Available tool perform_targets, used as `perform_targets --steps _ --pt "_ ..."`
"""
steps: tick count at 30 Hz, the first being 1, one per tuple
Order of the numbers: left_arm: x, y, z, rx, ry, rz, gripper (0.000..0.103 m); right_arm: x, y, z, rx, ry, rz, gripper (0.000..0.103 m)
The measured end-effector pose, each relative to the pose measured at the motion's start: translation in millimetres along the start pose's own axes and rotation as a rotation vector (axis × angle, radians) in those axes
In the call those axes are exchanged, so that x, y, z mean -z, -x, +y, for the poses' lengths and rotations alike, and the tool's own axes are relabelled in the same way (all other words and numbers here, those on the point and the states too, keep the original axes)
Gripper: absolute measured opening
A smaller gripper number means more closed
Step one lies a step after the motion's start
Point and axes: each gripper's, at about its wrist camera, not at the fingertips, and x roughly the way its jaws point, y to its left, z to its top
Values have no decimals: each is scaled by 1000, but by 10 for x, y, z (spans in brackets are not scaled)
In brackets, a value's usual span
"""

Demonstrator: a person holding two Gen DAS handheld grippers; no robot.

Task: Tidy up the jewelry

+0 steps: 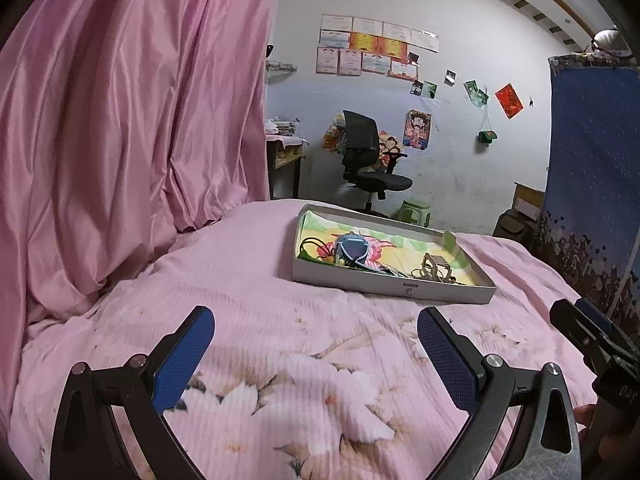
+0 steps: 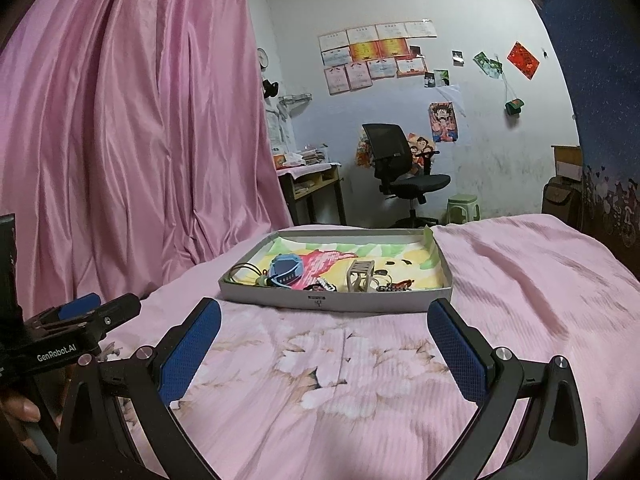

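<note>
Both jaws gape wide and empty over bare bedspread (image 2: 340,380), short of the tray's (image 2: 336,302) near wall.

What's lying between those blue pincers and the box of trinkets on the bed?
Nothing but bare pink bedspread. In the right wrist view the open right gripper faces the box with only floral fabric between; the left wrist view shows likewise.

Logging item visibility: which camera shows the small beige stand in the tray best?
The right wrist view: the beige stand stands nearly centred, its open frame clear. In the left wrist view the stand sits off to the right, partly behind the tray wall.
</note>
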Motion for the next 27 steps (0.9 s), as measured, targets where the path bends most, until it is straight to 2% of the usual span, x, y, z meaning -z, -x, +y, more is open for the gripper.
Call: perform_targets --steps 11,27 --pt "154 159 52 -2 12 5 102 120 161 27 7 -14 10 102" --pt "338 360 21 -27 -3 1 102 230 389 153 56 45 1 102"
